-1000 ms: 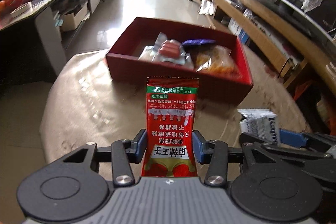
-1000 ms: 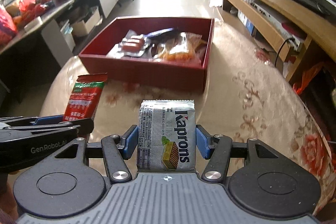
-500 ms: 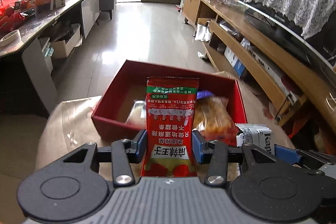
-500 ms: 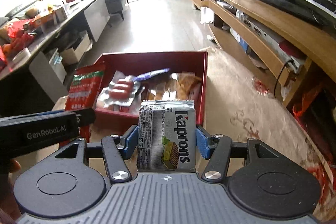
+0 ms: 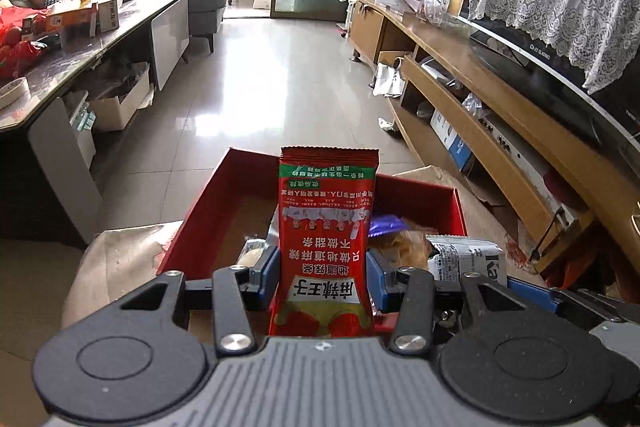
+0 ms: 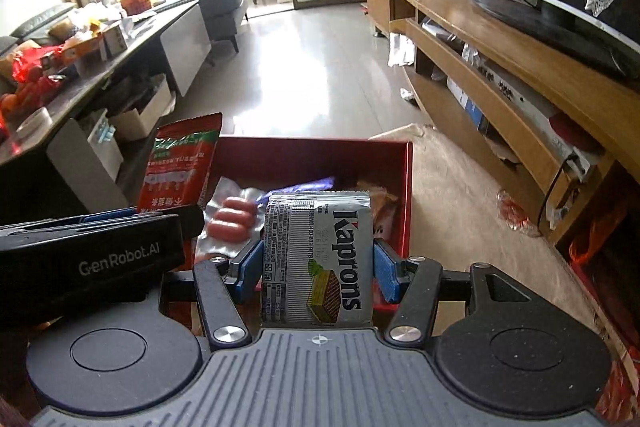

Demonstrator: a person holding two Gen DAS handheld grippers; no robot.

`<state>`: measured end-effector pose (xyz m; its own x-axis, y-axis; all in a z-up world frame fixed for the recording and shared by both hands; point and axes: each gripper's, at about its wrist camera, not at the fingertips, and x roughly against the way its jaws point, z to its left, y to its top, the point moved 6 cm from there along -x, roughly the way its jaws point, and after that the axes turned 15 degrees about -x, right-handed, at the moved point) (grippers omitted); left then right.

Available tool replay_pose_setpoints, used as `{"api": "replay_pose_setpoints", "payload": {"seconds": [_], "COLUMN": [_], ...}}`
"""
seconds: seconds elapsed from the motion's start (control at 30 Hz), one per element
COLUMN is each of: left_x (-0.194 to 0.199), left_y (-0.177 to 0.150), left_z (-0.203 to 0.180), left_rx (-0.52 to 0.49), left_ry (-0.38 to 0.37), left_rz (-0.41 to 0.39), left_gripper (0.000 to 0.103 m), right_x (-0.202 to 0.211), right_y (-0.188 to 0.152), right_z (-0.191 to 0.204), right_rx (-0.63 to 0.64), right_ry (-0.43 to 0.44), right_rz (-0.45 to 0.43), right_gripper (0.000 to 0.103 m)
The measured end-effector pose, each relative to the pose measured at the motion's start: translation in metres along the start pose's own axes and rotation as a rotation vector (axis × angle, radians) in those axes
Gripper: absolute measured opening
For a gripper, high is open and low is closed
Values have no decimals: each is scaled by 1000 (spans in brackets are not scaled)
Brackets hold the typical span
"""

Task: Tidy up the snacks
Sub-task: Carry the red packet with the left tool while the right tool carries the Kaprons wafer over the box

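Note:
My left gripper [image 5: 323, 273] is shut on a red snack packet [image 5: 326, 243] that stands upright between its blue pads, held over the near part of the red box [image 5: 200, 211]. In the right wrist view my right gripper [image 6: 318, 267] is shut on a silver Kaprons wafer pack [image 6: 318, 259], also over the red box [image 6: 406, 187]. Inside the box lie a sausage pack [image 6: 232, 223], a purple wrapper [image 6: 304, 185] and an orange snack bag [image 5: 404, 247]. The left gripper's black body [image 6: 92, 259] and the red packet [image 6: 180, 163] show at the left of the right wrist view.
The box sits on a round table with a beige floral cloth [image 6: 472, 203]. A long wooden TV bench [image 5: 500, 115] runs along the right. On the left, a dark cluttered counter [image 5: 60, 55] stands beyond the table edge. Tiled floor [image 5: 280, 87] lies behind the box.
Both grippers have moved forward and slightly up with their packets, from over the tablecloth to over the red box. Each grip has stayed the same.

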<state>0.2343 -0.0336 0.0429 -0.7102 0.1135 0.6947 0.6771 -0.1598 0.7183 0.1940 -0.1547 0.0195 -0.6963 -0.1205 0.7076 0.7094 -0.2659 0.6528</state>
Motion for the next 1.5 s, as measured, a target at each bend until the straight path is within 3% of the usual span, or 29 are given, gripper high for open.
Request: {"api": "replay_pose_setpoints", "payload": {"seconds": [0.7, 1.5], "left_x": [-39, -85], "left_y": [25, 15], "left_z": [6, 17], "left_rx": [3, -4], "left_ry": [58, 117], "left_rz": [-2, 75], "left_gripper": [44, 44], "right_x": [-23, -61], "right_y": [24, 19], "right_z": [2, 2], "right_rx": [9, 34], "right_ry": [-11, -36], "right_rz": [-18, 12], "right_gripper": [64, 64]}}
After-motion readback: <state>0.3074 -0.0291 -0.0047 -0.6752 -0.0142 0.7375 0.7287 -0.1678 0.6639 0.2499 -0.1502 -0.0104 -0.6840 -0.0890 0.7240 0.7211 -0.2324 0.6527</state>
